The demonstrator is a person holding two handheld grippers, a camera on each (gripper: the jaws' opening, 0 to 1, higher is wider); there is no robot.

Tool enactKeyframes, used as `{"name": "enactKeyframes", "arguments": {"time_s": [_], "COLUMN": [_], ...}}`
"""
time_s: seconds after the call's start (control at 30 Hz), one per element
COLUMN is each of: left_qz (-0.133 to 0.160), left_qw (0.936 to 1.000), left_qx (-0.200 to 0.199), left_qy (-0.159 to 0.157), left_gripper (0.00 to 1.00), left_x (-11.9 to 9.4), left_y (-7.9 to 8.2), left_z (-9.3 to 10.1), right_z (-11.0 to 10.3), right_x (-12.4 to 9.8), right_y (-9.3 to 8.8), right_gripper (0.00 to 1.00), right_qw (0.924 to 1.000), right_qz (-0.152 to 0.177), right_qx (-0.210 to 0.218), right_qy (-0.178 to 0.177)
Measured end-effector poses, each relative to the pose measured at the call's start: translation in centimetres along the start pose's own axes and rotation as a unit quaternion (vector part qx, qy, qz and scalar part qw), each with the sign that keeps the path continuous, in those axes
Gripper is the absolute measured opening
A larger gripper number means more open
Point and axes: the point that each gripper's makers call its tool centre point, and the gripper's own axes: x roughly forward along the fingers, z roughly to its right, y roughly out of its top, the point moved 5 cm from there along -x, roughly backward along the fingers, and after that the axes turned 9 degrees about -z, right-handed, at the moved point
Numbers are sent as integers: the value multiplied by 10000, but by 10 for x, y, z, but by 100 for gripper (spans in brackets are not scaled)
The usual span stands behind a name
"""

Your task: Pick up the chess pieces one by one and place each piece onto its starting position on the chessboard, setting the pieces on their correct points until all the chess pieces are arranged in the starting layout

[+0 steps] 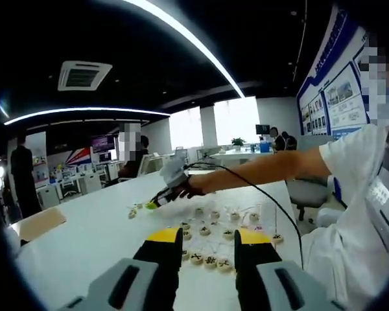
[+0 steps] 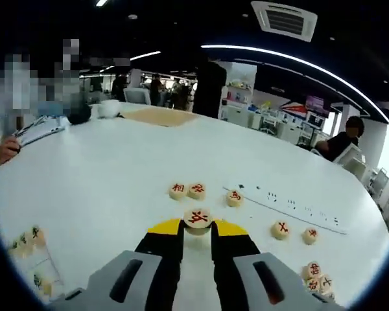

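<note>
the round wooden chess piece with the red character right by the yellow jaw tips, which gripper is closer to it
Right. The right gripper has that round wooden chess piece between its jaw tips. The left gripper hangs over the board's other pieces.

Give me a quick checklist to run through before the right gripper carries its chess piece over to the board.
1. Piece held: the right gripper has a red-marked chess piece between its fingertips: ok.
2. Grip security: how firmly the piece sits, cannot tell.
3. Neighbouring loose pieces: apart from the held piece: ok.
4. Power strip on the white table: lies beyond the gripper, apart from it: ok.
5. Left gripper: open, holding nothing, above the placed pieces: ok.
6. Target point on the board: cannot tell.
</note>
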Motion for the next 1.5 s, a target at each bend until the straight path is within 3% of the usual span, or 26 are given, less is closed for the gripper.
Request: {"name": "enactKeyframes", "arguments": {"time_s": [0.33,0.53,0.63,0.7,0.77,0.8,0.9,0.93,1.13,1.3,1.5], "left_qz": [-44,-113,-97,-74,-58,-42,-23,-22,-37,-39,19], "left_qw": [9999,9996,9996,9995,9994,9993,9992,9992,9988,9978,9973], "left_qx": [70,151,157,182,211,225,238,244,259,371,407], "left_qy": [-78,-192,-222,-244,-273,-293,-323,-331,-403,-548,-608], "left_gripper": [33,33,33,33,33,33,33,33,35,36,36], "left_x": [6,12,12,12,12,12,11,11,11,9,7], "left_y": [3,3,3,4,5,5,6,6,4,2,4], "left_z": [7,14,15,16,18,19,21,21,24,32,35], "right_z": [-24,-40,-59,-68,-73,-83,-98,-106,-137,-146,-146], "right_x": [-130,-189,-212,-222,-226,-234,-247,-253,-270,-271,-265], "right_y": [-34,-61,-83,-97,-105,-114,-130,-138,-167,-178,-197], "right_gripper": [18,18,18,18,18,18,18,19,19,19,19], "right_qw": [9964,9906,9846,9826,9816,9755,9636,9552,9211,9091,9044], "right_qz": [571,954,981,932,832,846,872,861,492,282,-88], "right_qx": [44,151,10,-430,-584,-681,-1014,-1240,-1647,-1727,-1840], "right_qy": [625,969,1445,1545,1617,1911,2316,2548,3494,3779,3848]}}
